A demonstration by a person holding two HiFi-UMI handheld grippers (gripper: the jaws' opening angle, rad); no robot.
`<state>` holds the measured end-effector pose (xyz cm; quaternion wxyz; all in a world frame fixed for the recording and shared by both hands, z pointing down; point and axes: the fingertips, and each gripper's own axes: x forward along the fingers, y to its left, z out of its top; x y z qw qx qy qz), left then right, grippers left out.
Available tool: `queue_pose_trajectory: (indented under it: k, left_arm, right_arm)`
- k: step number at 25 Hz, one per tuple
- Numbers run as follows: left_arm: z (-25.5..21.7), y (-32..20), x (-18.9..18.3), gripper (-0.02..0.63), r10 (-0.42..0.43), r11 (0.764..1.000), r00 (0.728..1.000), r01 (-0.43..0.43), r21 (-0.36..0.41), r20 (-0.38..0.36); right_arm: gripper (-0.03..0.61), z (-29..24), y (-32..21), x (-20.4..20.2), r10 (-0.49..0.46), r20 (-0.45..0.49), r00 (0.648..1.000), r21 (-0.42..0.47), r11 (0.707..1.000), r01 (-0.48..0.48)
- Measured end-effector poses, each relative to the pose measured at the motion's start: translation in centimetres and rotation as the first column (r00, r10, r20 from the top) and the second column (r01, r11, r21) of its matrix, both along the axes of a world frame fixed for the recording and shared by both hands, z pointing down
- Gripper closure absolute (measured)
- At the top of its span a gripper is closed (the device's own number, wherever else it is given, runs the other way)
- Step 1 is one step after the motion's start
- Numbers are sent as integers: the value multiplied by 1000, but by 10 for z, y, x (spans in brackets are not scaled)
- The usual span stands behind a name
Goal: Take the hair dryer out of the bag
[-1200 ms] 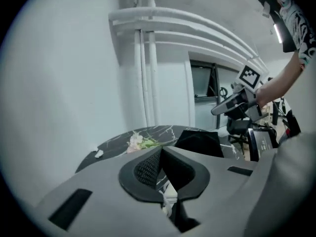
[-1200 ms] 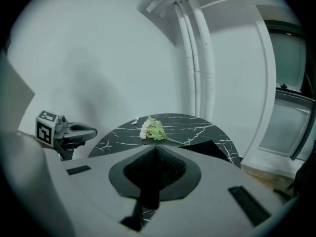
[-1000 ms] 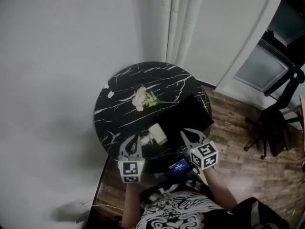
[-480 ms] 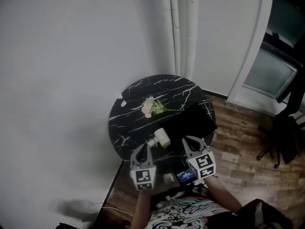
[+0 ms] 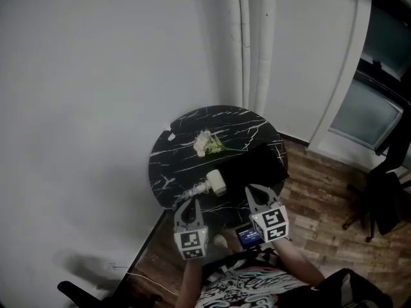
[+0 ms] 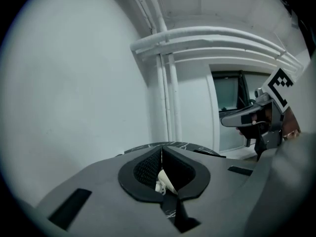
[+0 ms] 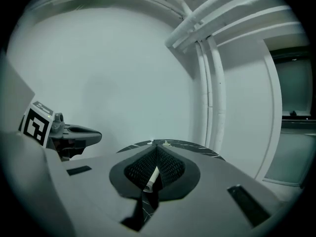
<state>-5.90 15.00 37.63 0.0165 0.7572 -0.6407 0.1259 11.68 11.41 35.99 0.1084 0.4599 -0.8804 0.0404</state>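
A white hair dryer (image 5: 216,182) lies on the round black marble table (image 5: 176,159), near its front edge, with its cord trailing left. The black bag (image 5: 258,165) lies flat just right of it, on the table's right side. My left gripper (image 5: 189,204) and right gripper (image 5: 253,191) hover side by side at the table's near edge, both shut and holding nothing. In the left gripper view the jaws (image 6: 161,149) meet, and the hair dryer (image 6: 163,180) shows below them. The right gripper view shows the same closed jaws (image 7: 156,146), with the hair dryer (image 7: 152,178) beyond.
A small pale flower sprig (image 5: 205,143) lies at the table's middle. White pipes (image 5: 255,43) run up the wall behind. A dark office chair (image 5: 385,197) stands on the wooden floor at the right. A small lit screen (image 5: 246,237) sits on my chest.
Both grippers have drawn back from over the table toward me and risen a little. The hair dryer, bag and flower stay where they were.
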Motion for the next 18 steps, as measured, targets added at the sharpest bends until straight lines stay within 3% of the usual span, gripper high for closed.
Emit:
queue_pose_trajectory:
  k: [18]
  left_arm:
    - [6, 19, -5, 600, -18, 1000, 1000, 17, -20, -13]
  right_arm:
    - [560, -1, 18, 13, 51, 29, 998, 18, 999, -51]
